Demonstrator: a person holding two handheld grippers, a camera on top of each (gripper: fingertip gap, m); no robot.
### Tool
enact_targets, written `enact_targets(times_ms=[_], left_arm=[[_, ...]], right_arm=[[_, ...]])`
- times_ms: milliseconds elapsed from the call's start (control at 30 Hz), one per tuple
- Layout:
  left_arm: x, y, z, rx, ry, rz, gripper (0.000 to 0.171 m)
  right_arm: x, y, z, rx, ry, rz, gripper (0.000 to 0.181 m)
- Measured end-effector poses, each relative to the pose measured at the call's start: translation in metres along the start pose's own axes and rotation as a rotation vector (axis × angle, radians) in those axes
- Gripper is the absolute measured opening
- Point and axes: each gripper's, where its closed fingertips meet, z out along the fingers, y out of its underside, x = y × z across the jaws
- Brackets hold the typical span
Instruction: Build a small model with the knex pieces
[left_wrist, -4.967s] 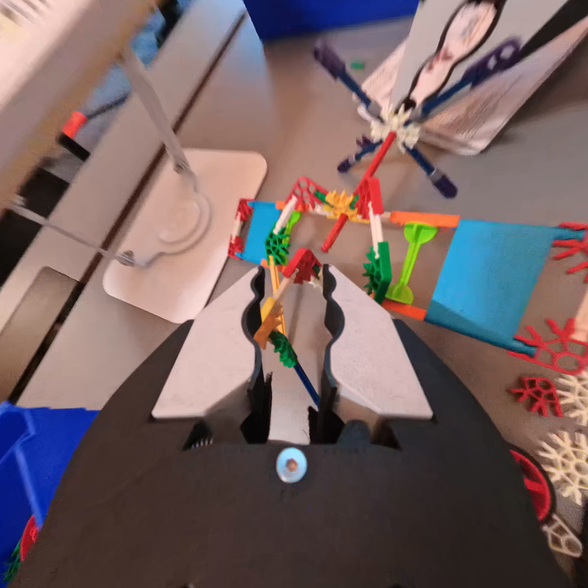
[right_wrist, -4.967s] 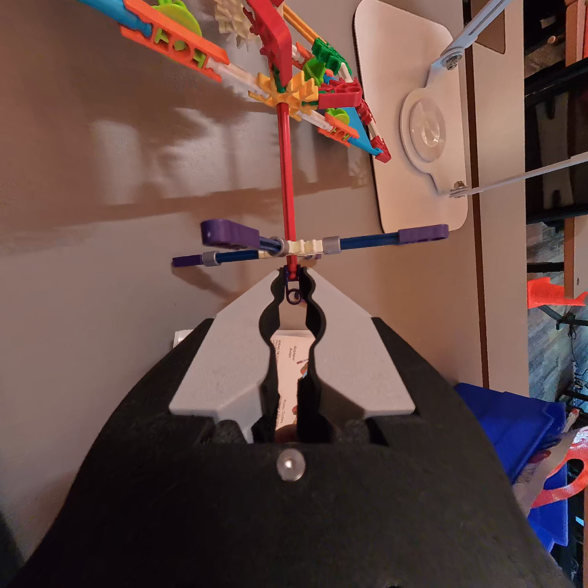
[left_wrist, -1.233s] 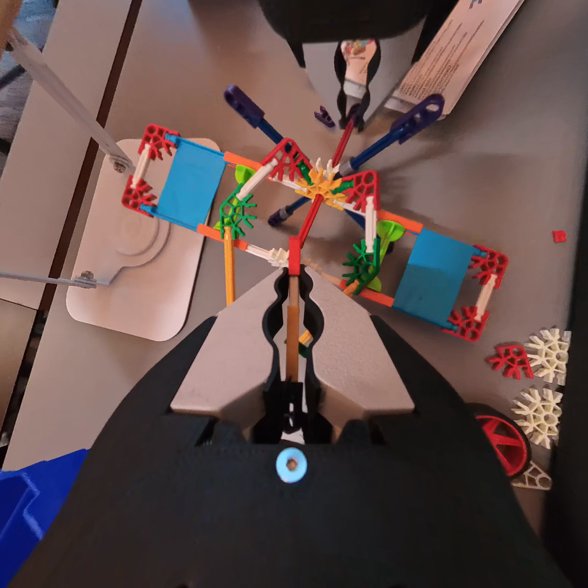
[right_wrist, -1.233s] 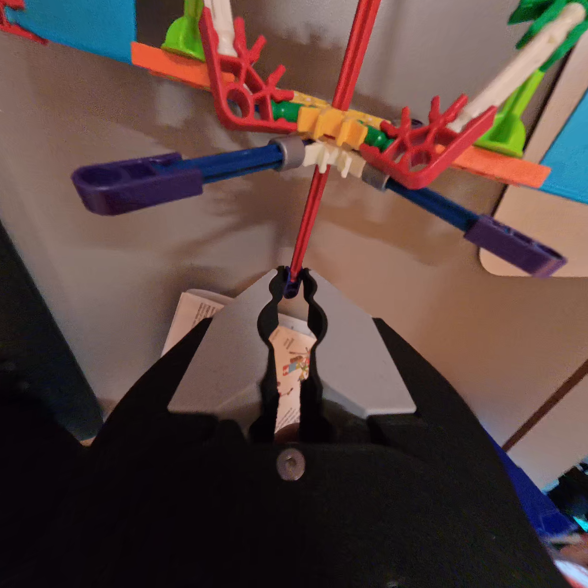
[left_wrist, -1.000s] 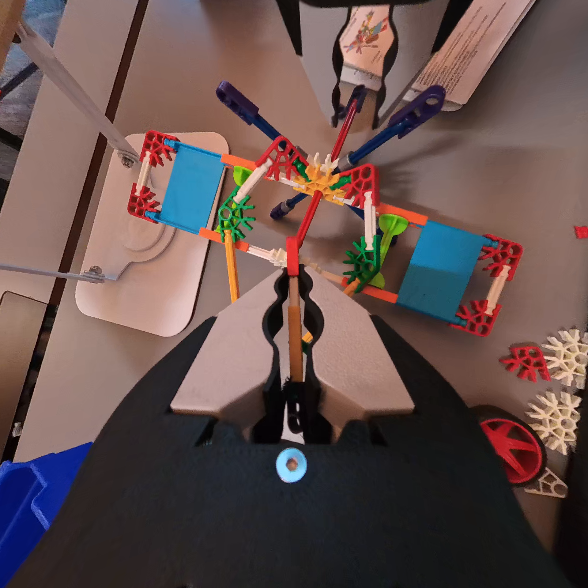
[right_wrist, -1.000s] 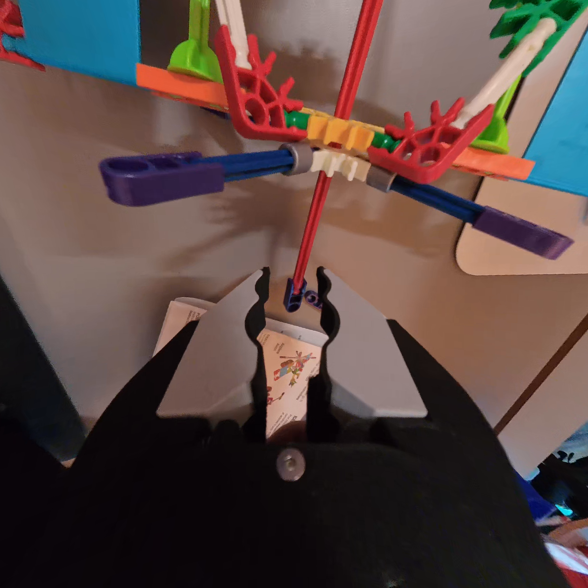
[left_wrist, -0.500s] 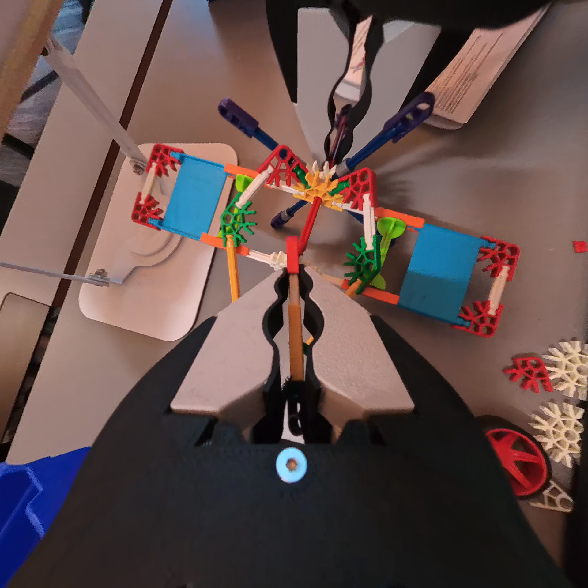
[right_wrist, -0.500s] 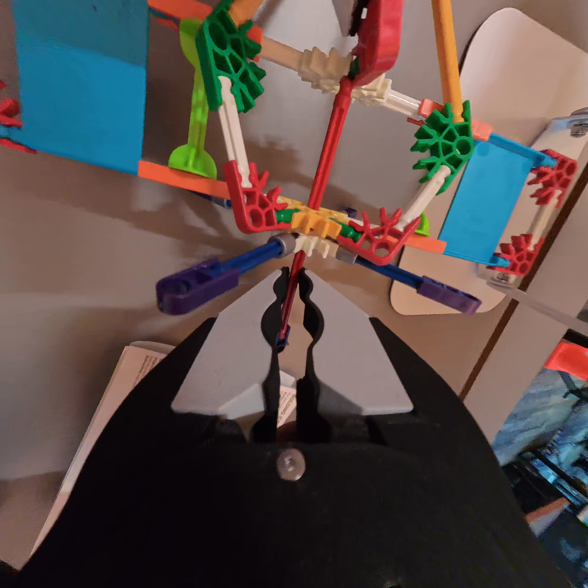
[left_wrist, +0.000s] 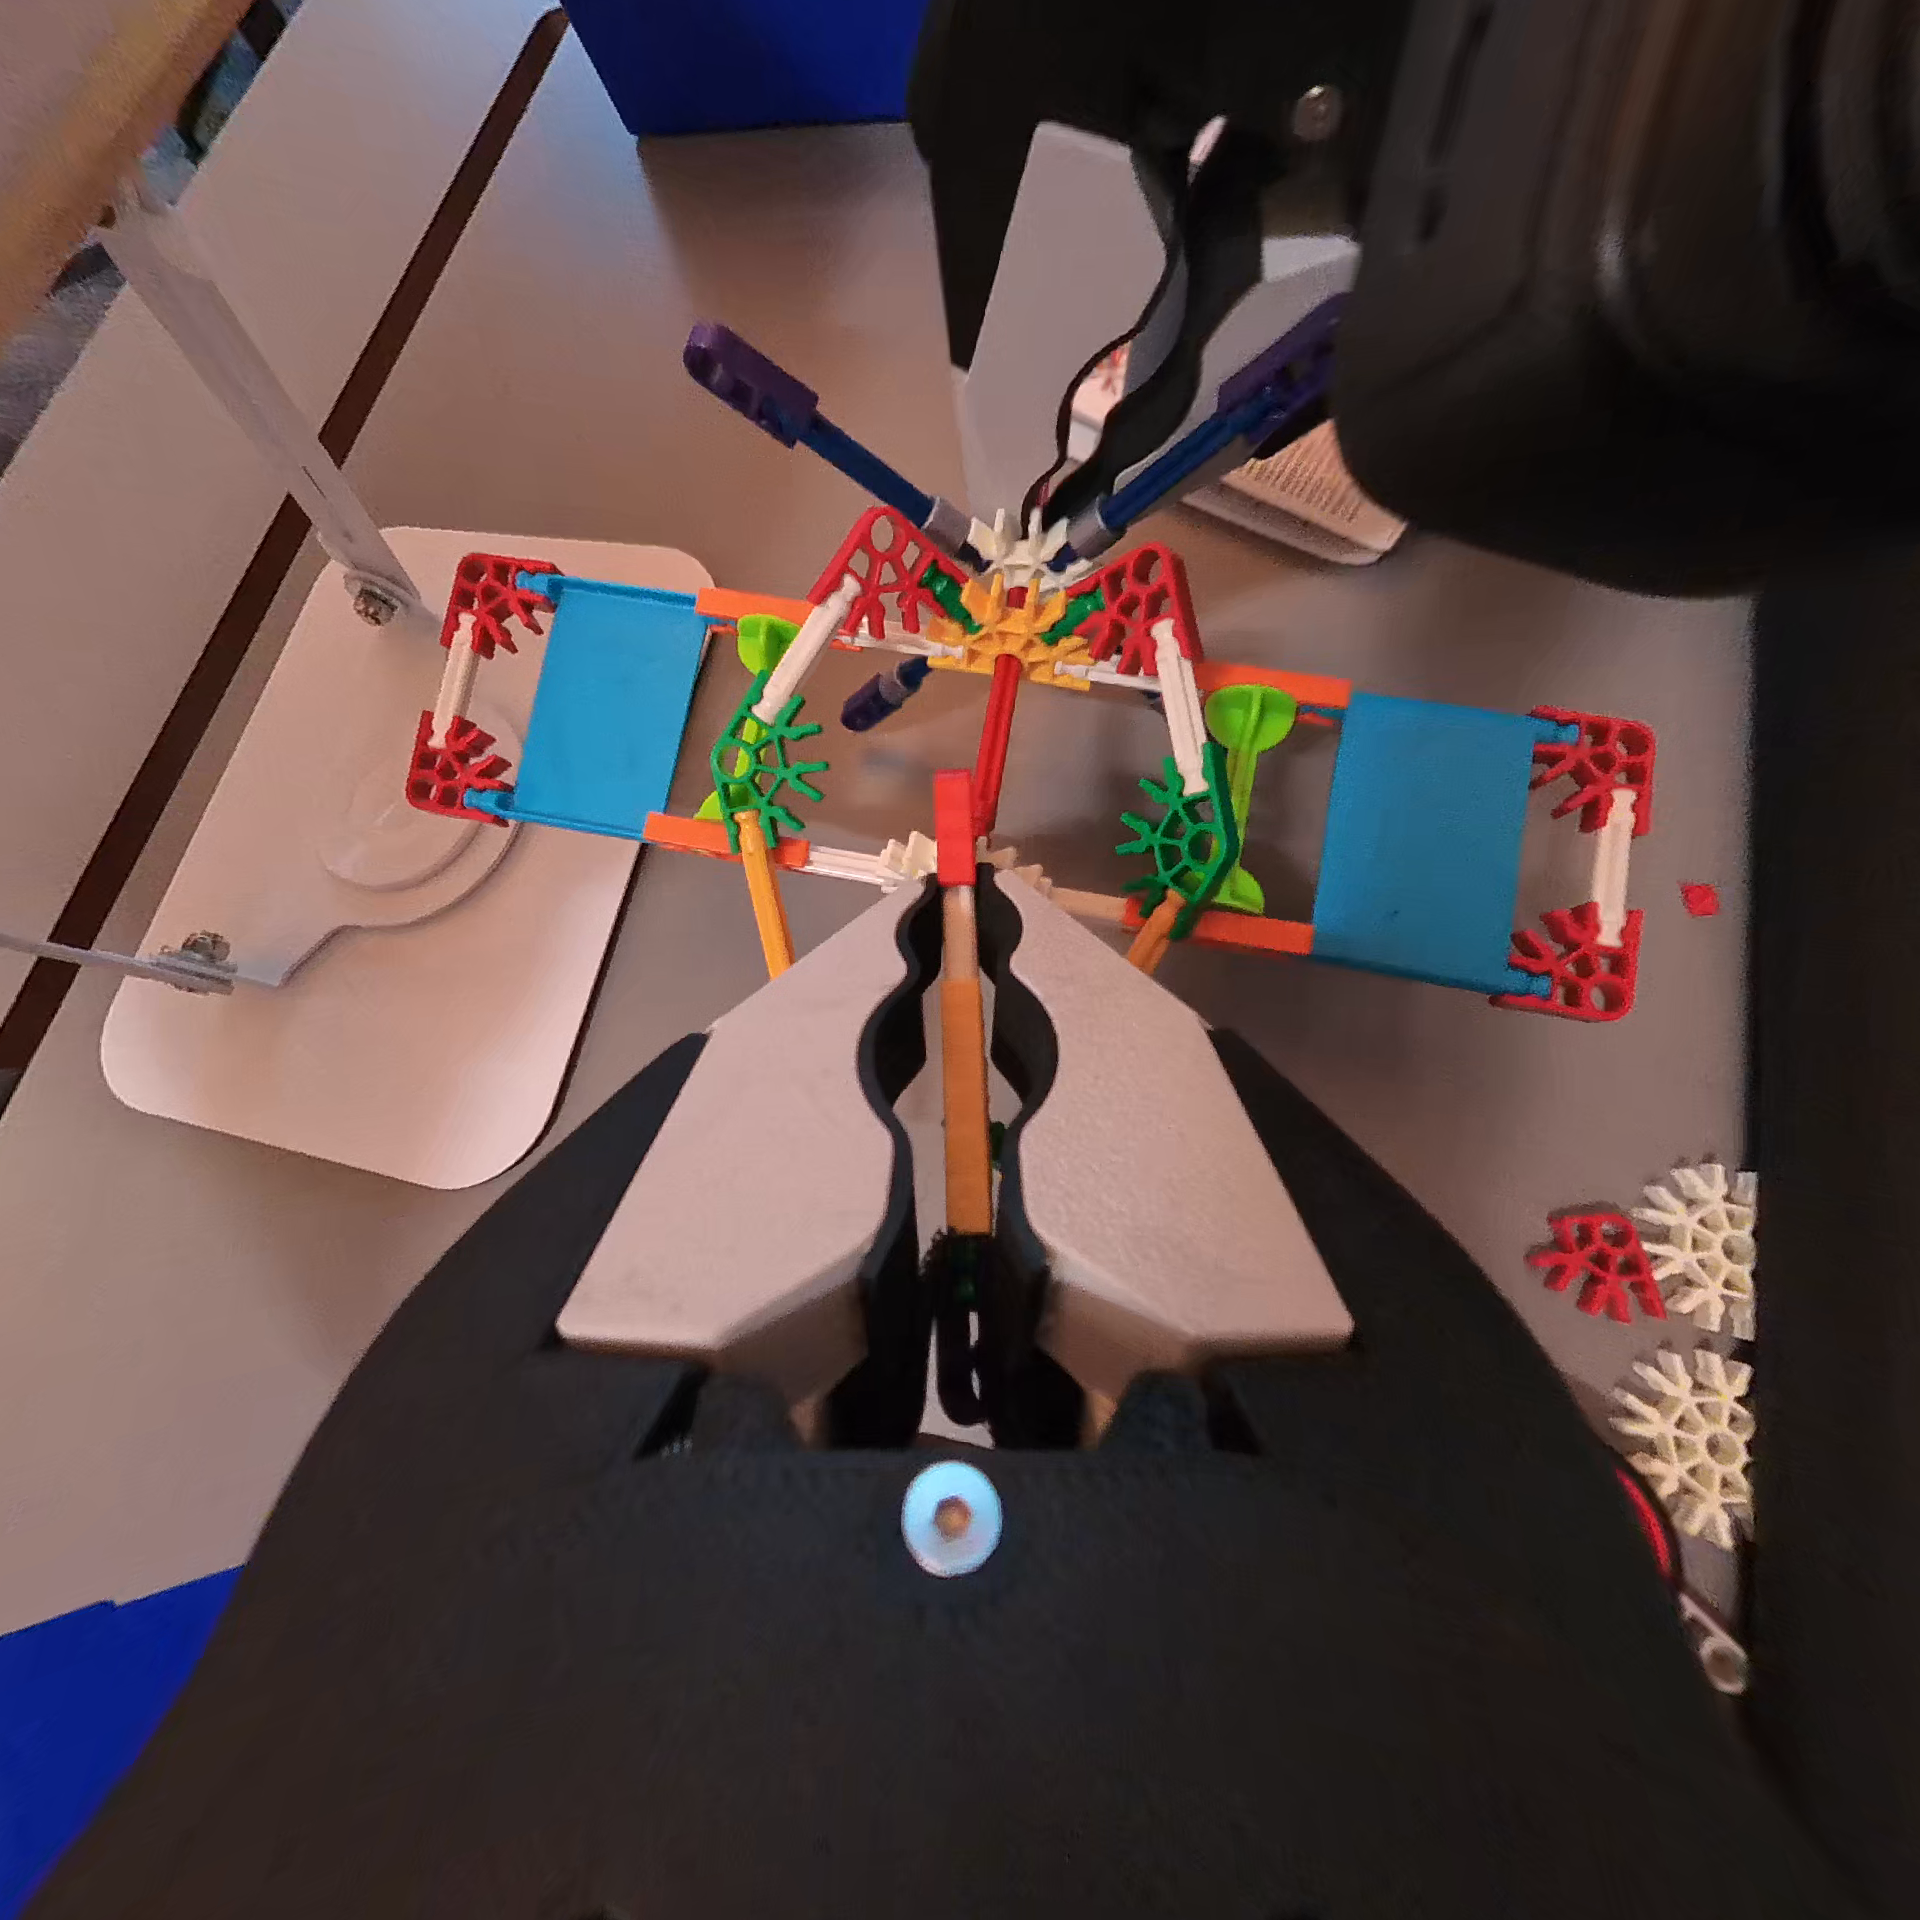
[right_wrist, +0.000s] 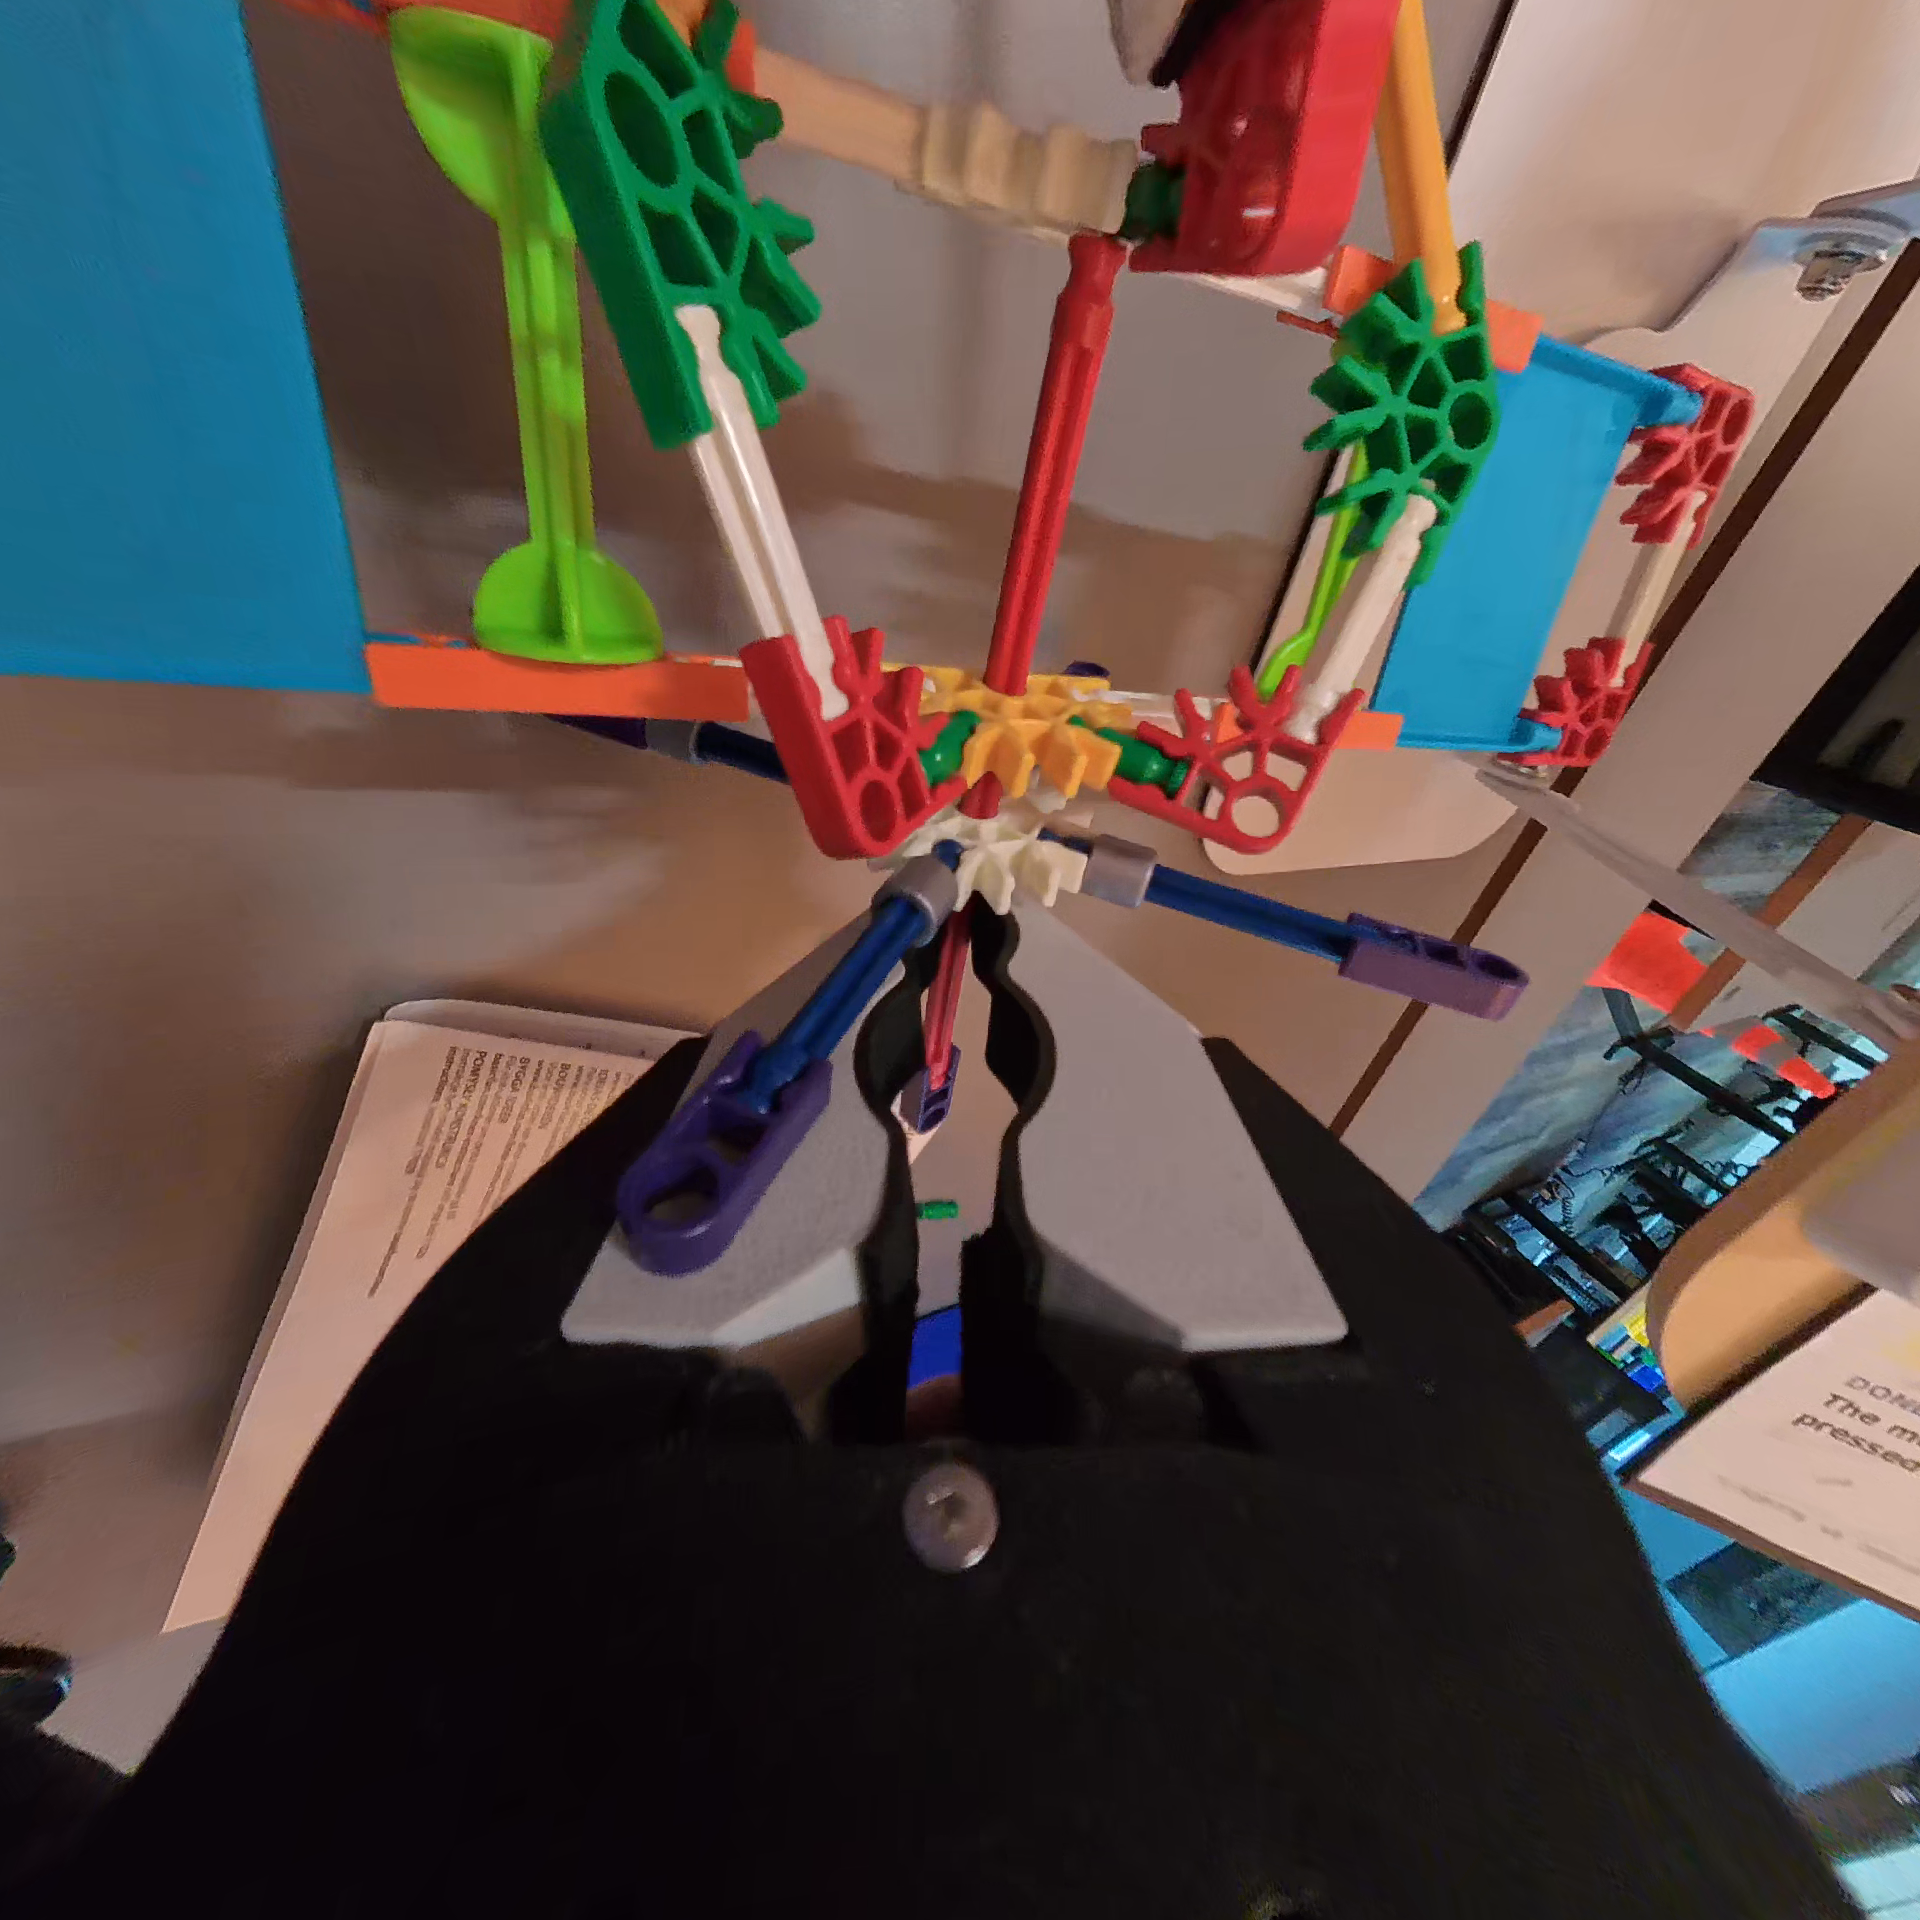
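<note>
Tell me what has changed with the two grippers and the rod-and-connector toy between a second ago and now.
The right gripper, open a second ago just short of the long red rod's purple end cap, has slid forward along that rod to the white snowflake hub, its jaws now narrowed around it. The left gripper stays clamped on the orange rod, and the colourful rod-and-connector toy remains held up.

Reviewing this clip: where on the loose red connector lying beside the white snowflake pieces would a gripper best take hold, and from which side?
The red connector lies flat on the grey table, a white snowflake piece right against one side. Probably best from above, fingers closing across its two free straight edges, away from the snowflake; its thin flat shape leaves little to grip side-on.
</note>
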Motion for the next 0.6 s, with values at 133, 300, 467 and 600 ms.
enact_targets(times_ms=[133, 300, 467, 600], left_arm=[[0.0012, -0.0026, -0.0016, 0.035, 0.037, -0.045, 0.003], [0.0013, -0.0060, -0.0017, 0.075, 0.062, -0.077, 0.003], [0.0030, -0.0068, -0.0008, 0.084, 0.080, -0.096, 0.003], [0.0022, -0.0018, 0.0031, 0.072, 0.076, -0.103, 0.003]], right_arm=[[-0.0034, 0.0012, -0.0024, -0.009, -0.010, -0.001, 0.002], [-0.0012, 0.0038, -0.0033, -0.072, 0.033, -0.025, 0.001], [-0.0016, 0.0048, -0.0016, -0.129, 0.055, -0.047, 0.001], [-0.0023, 0.0042, 0.0018, -0.171, 0.066, -0.068, 0.002]])
